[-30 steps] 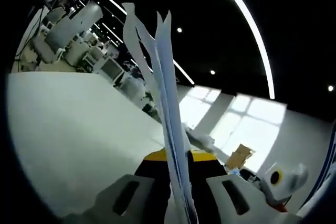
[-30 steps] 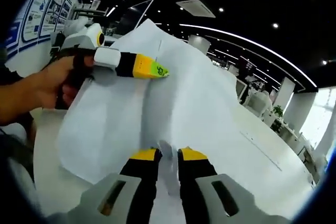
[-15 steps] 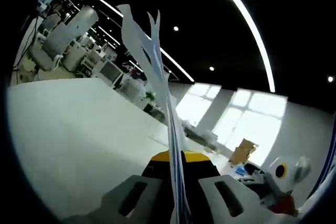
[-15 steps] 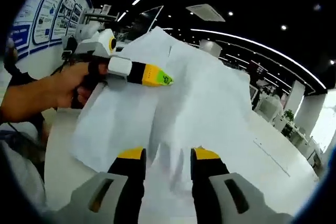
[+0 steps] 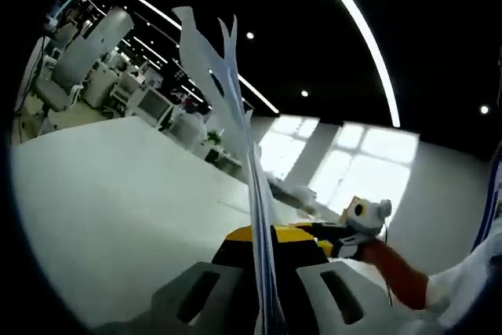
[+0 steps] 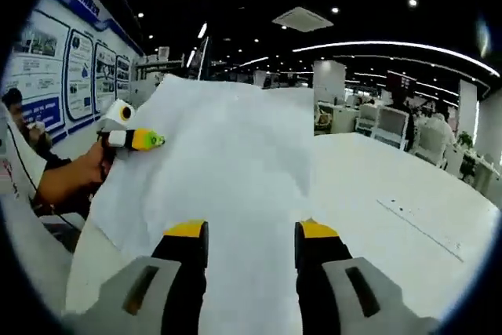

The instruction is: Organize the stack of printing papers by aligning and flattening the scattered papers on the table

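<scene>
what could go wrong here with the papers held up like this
The left gripper alone pinches the papers at one edge, so loose sheets might slide out and scatter on the table. In the left gripper view the sheet tops fan apart, so they may land misaligned. The right gripper is open and off the papers, leaving the far side unsupported; it could sag or crease.

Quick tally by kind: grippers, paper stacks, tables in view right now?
Grippers: 2 (left gripper shut on the paper stack, right gripper open)
Paper stacks: 1 (paper stack held up on edge)
Tables: 1 (white table)
Total: 4
</scene>
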A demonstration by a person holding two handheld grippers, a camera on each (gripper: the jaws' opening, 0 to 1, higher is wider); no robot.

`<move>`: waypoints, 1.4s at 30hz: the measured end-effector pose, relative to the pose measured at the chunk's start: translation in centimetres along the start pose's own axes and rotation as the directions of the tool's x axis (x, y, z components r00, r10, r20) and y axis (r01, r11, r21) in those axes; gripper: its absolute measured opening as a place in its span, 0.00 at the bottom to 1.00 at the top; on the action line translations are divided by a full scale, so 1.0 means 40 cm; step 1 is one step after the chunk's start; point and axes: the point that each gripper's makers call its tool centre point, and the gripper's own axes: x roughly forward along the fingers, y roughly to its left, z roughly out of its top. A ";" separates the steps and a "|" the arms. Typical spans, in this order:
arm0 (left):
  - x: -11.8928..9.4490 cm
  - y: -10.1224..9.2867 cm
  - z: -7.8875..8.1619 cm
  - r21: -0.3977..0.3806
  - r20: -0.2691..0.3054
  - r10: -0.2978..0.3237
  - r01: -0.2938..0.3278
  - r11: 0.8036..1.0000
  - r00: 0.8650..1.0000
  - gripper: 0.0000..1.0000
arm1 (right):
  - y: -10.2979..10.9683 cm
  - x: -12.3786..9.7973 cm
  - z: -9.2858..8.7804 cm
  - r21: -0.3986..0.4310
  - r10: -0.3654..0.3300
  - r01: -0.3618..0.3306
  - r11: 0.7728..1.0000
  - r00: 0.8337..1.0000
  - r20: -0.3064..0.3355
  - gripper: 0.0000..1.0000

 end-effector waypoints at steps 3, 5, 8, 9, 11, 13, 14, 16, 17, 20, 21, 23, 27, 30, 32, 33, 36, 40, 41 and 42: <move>-0.004 -0.001 0.007 0.004 -0.004 -0.018 0.018 1.000 1.000 0.06 | -0.058 0.014 0.008 0.071 0.025 -0.026 0.997 1.000 0.006 0.38; -0.006 -0.012 0.008 0.002 -0.007 -0.044 0.044 0.999 0.999 0.06 | -0.072 0.029 0.003 0.118 0.058 -0.058 0.991 0.998 0.001 0.36; -0.008 -0.023 0.009 -0.002 -0.015 -0.081 0.081 0.997 0.997 0.06 | -0.060 0.051 0.010 0.187 0.145 -0.146 0.972 0.989 0.019 0.33; -0.008 -0.024 0.009 0.001 -0.017 -0.083 0.083 0.997 0.996 0.06 | -0.058 0.057 0.014 0.176 0.156 -0.160 0.971 0.987 0.032 0.33; -0.009 -0.024 0.009 0.010 -0.025 -0.085 0.086 0.996 0.996 0.06 | -0.046 0.064 0.012 0.202 0.188 -0.190 0.961 0.982 0.027 0.27; -0.010 -0.015 0.009 0.015 -0.029 -0.073 0.073 0.997 0.997 0.06 | -0.040 0.067 0.018 0.205 0.212 -0.218 0.954 0.976 0.051 0.16; -0.010 -0.008 0.010 0.014 -0.029 -0.071 0.071 0.997 0.997 0.06 | -0.043 0.068 0.015 0.223 0.208 -0.213 0.951 0.977 0.044 0.15; -0.011 0.000 0.013 0.003 -0.022 -0.067 0.067 0.998 0.998 0.06 | -0.040 0.062 0.013 0.237 0.212 -0.218 0.947 0.976 0.049 0.06; -0.012 0.001 0.013 0.003 -0.020 -0.066 0.066 0.998 0.998 0.06 | -0.039 0.060 0.012 0.239 0.214 -0.219 0.946 0.976 0.049 0.00; -0.007 0.015 0.010 0.001 -0.022 -0.044 0.044 0.999 0.999 0.06 | -0.037 0.044 0.019 0.271 0.223 -0.237 0.933 0.972 0.079 0.00; -0.007 0.017 0.010 -0.002 -0.021 -0.043 0.043 0.999 0.999 0.06 | -0.037 0.040 0.023 0.281 0.228 -0.243 0.929 0.970 0.087 0.00; -0.004 0.029 0.006 0.003 -0.027 -0.013 0.013 1.000 1.000 0.06 | -0.039 0.033 0.027 0.299 0.223 -0.240 0.923 0.970 0.092 0.00; -0.003 0.063 -0.008 0.021 -0.055 0.060 -0.059 0.998 0.997 0.06 | -0.028 0.019 0.041 0.281 0.215 -0.235 0.931 0.971 0.100 0.00; -0.010 0.083 -0.013 0.042 -0.073 0.099 -0.096 0.995 0.992 0.06 | -0.020 0.012 0.047 0.272 0.215 -0.232 0.934 0.972 0.092 0.00; -0.014 0.091 -0.015 0.043 -0.078 0.115 -0.112 0.993 0.990 0.06 | -0.019 0.008 0.056 0.271 0.221 -0.241 0.932 0.970 0.101 0.00; -0.015 0.094 -0.020 0.060 -0.088 0.128 -0.123 0.991 0.988 0.05 | -0.020 0.006 0.061 0.283 0.221 -0.243 0.928 0.970 0.105 0.00; -0.014 0.096 -0.027 0.098 -0.100 0.155 -0.145 0.985 0.983 0.05 | -0.010 0.003 0.077 0.283 0.233 -0.258 0.924 0.965 0.121 0.00; -0.014 0.094 -0.011 0.061 -0.072 0.133 -0.129 0.990 0.989 0.06 | -0.008 0.004 0.088 0.294 0.225 -0.256 0.921 0.965 0.136 0.00; -0.013 0.084 -0.004 0.033 -0.056 0.099 -0.098 0.995 0.993 0.06 | -0.015 0.004 0.093 0.319 0.214 -0.252 0.914 0.965 0.149 0.00; -0.007 0.066 -0.012 0.015 -0.040 0.083 -0.083 0.996 0.996 0.06 | -0.019 0.005 0.096 0.329 0.212 -0.253 0.910 0.965 0.157 0.00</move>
